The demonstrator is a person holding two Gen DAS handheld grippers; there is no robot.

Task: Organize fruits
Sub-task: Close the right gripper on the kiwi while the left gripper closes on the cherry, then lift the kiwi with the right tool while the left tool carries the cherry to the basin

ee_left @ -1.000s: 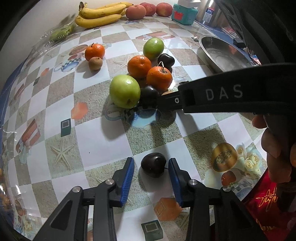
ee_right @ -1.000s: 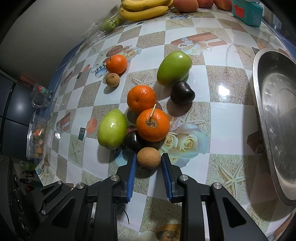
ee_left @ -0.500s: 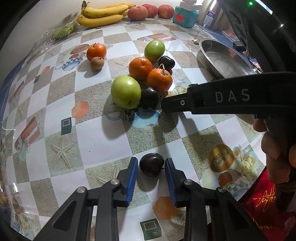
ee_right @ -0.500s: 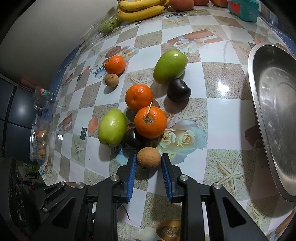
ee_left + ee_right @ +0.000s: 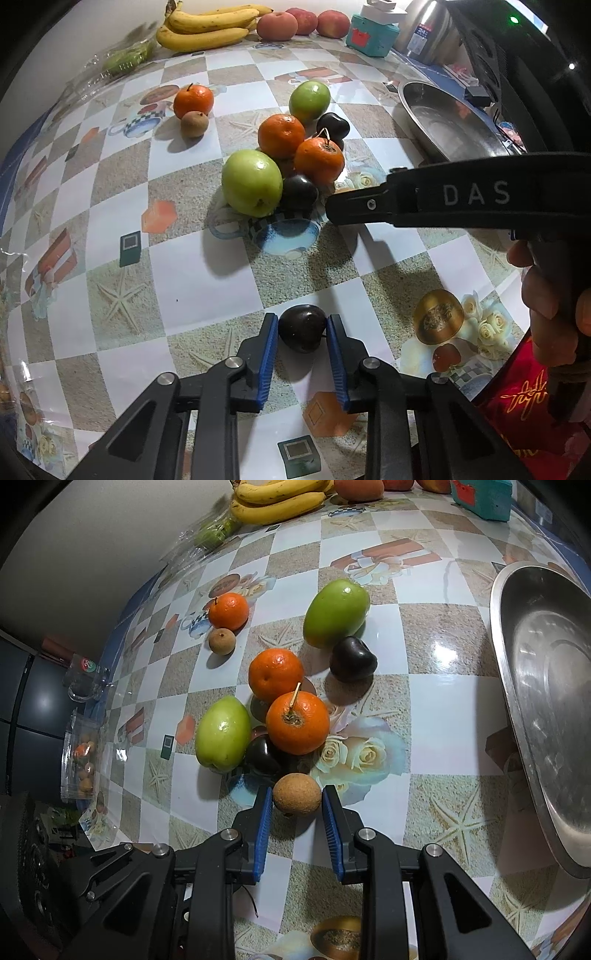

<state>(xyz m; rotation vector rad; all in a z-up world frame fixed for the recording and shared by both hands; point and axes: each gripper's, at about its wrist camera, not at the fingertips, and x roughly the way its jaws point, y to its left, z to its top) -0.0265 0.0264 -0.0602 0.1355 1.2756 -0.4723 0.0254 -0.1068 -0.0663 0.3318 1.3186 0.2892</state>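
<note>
Left gripper (image 5: pixel 302 330) clamps a dark plum (image 5: pixel 302 328) at six o'clock of the fruit pile — right gripper (image 5: pixel 296 800) grips a brown longan (image 5: pixel 296 794) at the pile's six o'clock edge.

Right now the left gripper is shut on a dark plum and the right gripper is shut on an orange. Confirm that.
One thing is wrong. The right gripper is shut on a small brown fruit, not an orange; the right wrist view shows it between the blue pads. The left gripper is indeed shut on the dark plum, as the left wrist view shows.
</note>
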